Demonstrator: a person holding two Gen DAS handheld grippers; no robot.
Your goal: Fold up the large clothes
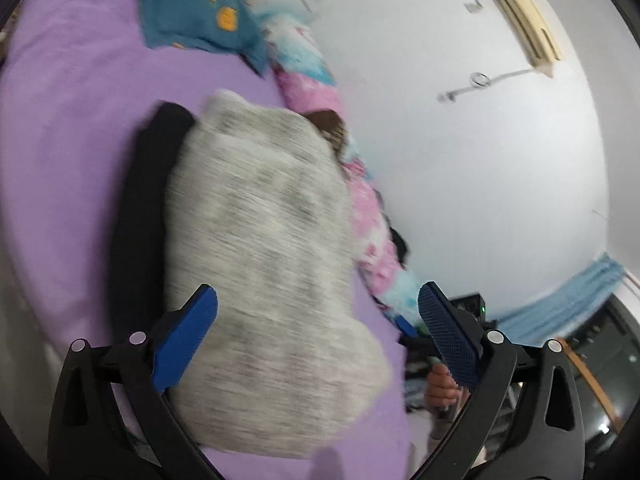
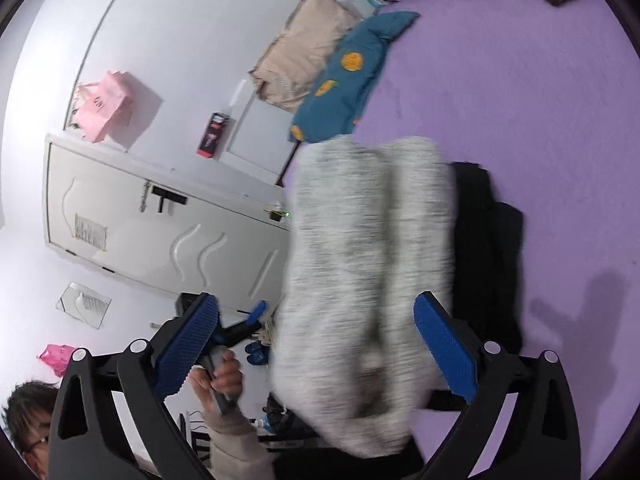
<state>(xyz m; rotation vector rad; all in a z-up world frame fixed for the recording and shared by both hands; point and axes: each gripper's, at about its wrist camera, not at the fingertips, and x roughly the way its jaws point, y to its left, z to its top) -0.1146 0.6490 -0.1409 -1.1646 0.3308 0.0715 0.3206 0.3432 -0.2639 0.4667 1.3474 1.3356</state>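
Purple bed [image 1: 72, 128], grey sweater [image 1: 256, 240] lying folded.
Both the left gripper [image 1: 318, 312] and right gripper [image 2: 316, 320] are spread, empty; soft, floppy knit, best pinched at corners.

Ahead of my spread fingers, a folded heather-grey garment [image 1: 260, 264] lies blurred, overlapping a black garment [image 2: 486, 252] alongside it

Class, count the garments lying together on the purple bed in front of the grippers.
2: a folded grey garment on top, and a black one beneath, showing along one side. More may be hidden underneath.
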